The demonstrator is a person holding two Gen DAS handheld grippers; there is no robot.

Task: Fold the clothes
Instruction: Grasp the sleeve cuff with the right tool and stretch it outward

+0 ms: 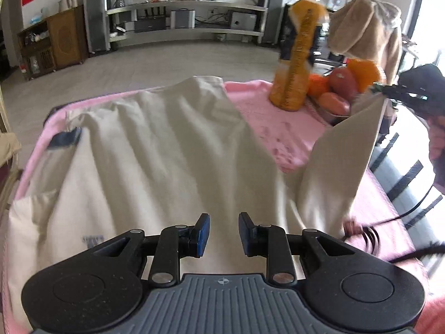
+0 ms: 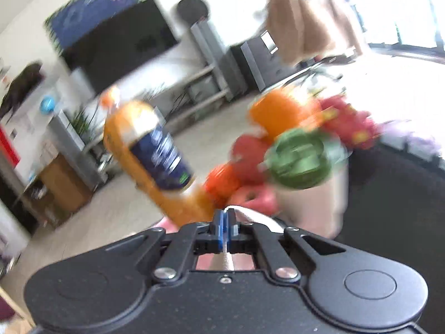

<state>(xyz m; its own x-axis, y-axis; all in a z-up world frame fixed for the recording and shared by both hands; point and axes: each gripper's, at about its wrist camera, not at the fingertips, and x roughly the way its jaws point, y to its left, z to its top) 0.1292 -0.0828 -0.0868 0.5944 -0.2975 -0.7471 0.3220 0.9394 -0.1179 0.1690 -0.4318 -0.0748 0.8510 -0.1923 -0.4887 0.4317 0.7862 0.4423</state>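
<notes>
Left gripper (image 1: 224, 232): pads apart, nothing between them, poised over the cream garment (image 1: 155, 150) spread directly ahead on the pink-covered surface (image 1: 267, 122). Right gripper (image 2: 224, 224): pads together, clamped on a corner of the same garment, raised to the left gripper's right. Beyond it: orange juice bottle (image 1: 299, 55), fruit bowl (image 1: 338, 115).
</notes>
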